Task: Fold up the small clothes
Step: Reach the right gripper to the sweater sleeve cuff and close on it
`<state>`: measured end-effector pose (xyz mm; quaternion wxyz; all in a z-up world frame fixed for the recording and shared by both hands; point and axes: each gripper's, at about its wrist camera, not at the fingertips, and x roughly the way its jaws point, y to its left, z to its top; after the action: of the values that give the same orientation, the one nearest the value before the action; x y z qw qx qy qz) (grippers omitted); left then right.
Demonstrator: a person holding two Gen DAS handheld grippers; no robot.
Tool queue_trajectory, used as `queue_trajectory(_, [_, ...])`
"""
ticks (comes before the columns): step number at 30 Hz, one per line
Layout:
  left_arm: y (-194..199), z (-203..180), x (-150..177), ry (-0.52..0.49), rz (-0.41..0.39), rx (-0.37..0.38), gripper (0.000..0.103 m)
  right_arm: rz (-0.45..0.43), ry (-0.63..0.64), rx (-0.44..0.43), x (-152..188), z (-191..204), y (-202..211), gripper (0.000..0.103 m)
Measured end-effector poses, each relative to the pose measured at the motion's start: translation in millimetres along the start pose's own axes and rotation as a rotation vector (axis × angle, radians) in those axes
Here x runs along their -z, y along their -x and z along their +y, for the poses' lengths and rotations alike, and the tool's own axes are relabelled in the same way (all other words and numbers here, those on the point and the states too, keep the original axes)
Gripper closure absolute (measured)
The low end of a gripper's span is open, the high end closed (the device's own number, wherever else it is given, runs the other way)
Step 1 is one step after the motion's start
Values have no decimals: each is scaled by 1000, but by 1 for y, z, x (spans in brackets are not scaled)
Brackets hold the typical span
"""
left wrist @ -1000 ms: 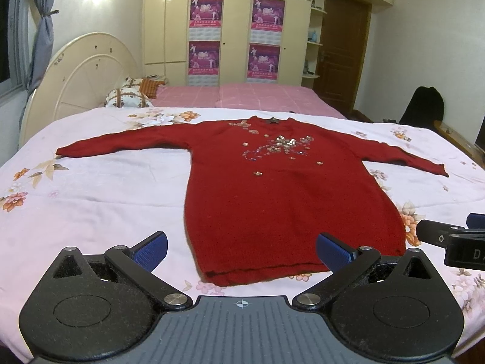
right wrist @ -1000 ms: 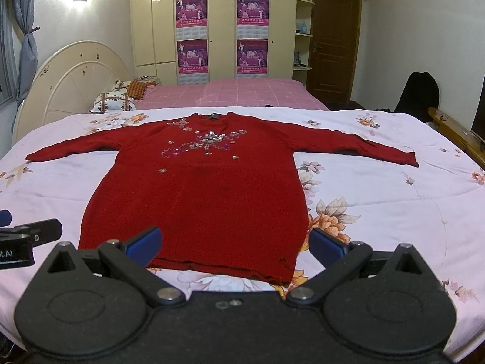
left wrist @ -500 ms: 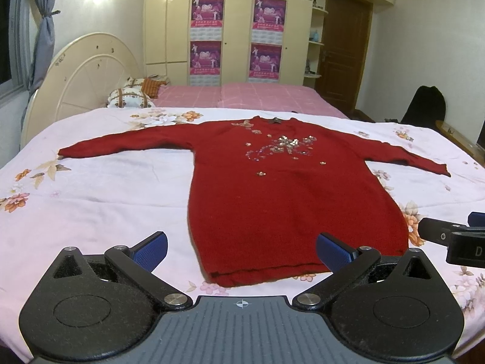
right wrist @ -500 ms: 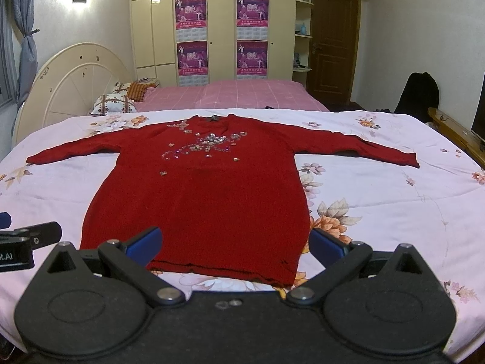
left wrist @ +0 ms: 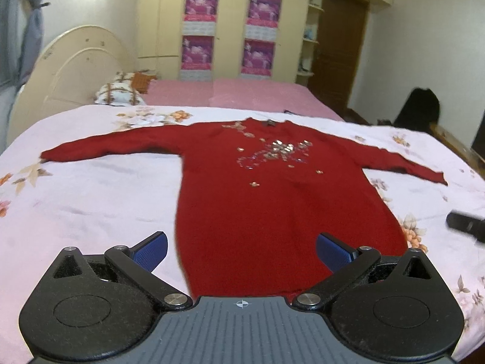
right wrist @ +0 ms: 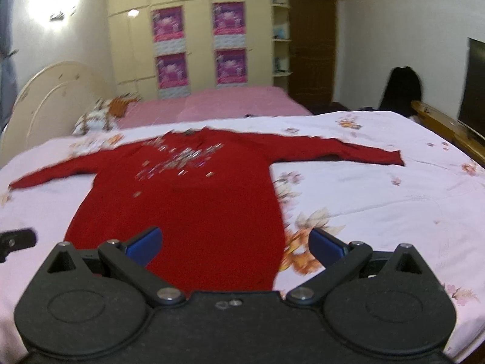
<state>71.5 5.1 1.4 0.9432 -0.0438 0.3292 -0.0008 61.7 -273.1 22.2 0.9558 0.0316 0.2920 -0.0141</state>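
Both grippers, left (left wrist: 241, 250) and right (right wrist: 235, 244), wide apart, empty, above red sweater (left wrist: 272, 200) hem.

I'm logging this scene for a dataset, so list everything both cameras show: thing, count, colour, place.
sweater: 1, red with shiny beads on the chest, spread flat on the near bed, sleeves out
bedsheet: 1, pale pink with flowers, under the sweater
far bed: 1, pink cover, behind
pillow: 1, white and brown, by the headboard
headboard: 1, cream, left
posters: 4, magenta, on the cream wardrobe
door: 1, brown, right
left gripper: 1, black, blue fingers, open over the hem
right gripper: 1, black, blue fingers, open over the hem
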Motion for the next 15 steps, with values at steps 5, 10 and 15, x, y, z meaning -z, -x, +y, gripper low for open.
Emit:
queue_trajectory(5, [-28,-9,-22,-18,2,5,0,-1,-108,5,-17,-32,-21,10])
queue_trajectory(10, [-58,-20,-47,-62,-6,-27,0,-22,-162,62,-36,-58,-47,25])
queue_trajectory(15, [-96,-15,-68,-47,-2,-45,0,-47,-225,51,-55,-92,-86,47])
